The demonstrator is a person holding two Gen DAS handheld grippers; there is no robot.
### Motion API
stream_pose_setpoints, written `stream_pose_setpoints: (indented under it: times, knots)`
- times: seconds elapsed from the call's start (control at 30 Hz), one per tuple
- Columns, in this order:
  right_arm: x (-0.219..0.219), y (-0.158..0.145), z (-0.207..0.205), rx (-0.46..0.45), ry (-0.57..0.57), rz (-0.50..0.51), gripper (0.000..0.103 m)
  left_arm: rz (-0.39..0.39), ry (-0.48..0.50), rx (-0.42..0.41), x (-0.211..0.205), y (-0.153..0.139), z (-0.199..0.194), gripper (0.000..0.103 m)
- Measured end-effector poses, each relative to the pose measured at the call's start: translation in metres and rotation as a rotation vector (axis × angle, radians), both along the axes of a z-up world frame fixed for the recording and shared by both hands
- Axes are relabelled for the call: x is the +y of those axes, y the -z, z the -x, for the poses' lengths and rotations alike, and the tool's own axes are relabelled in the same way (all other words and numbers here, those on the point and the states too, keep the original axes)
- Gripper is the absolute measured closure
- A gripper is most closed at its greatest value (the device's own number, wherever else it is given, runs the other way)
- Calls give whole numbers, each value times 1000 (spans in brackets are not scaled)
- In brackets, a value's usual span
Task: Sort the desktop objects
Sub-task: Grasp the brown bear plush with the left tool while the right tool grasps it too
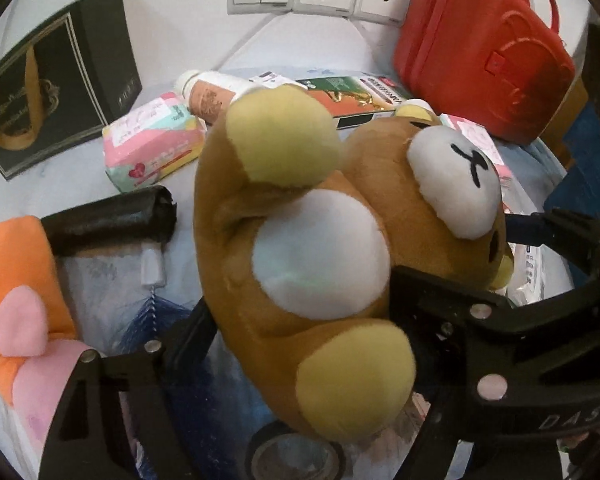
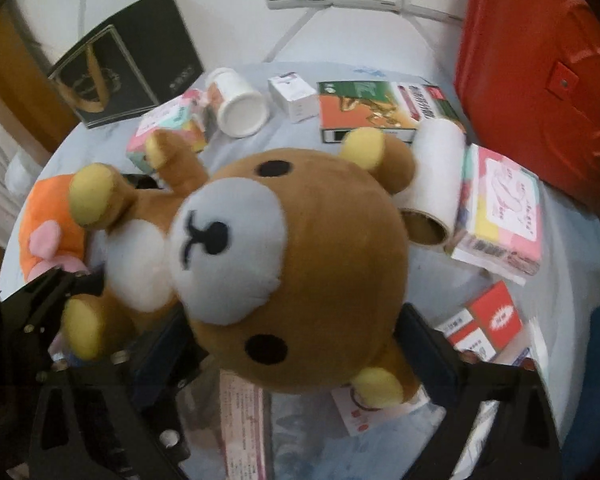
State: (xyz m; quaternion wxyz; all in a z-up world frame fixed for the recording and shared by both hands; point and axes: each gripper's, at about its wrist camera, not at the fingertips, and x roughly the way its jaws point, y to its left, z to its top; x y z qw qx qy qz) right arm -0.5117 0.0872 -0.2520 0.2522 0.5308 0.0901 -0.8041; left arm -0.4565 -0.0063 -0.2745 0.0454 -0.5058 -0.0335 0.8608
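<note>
Plush bear (image 1: 300, 248) sits gripped between both hand-held grippers above the cluttered table (image 2: 300, 56): left hand-held gripper (image 1: 300, 320) clamps its body, right hand-held gripper (image 2: 300, 344) its head.

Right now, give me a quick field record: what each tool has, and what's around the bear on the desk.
held item: brown plush bear
left tool: fingers on both sides of the bear's body, pressing its lower belly
right tool: fingers flank the bear's head; firm contact cannot be told
behind bear: green-orange box, white bottle on its side, red case
left of bear: orange plush, black roll
right of bear: pink-yellow pack, paper roll
</note>
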Motion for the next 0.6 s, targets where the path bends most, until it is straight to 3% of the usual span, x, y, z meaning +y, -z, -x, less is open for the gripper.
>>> stream_pose_setpoints:
  times: [0.17, 0.3, 0.6]
  knots:
    - [6, -12, -16, 30, -10, 33, 16, 6, -10, 29, 2, -14, -15, 25]
    - [11, -35, -30, 71, -24, 68, 16, 32, -13, 88, 4, -42, -34, 25]
    - [28, -131, -94, 247, -36, 122, 16, 63, 0, 270, 17, -132, -97, 25]
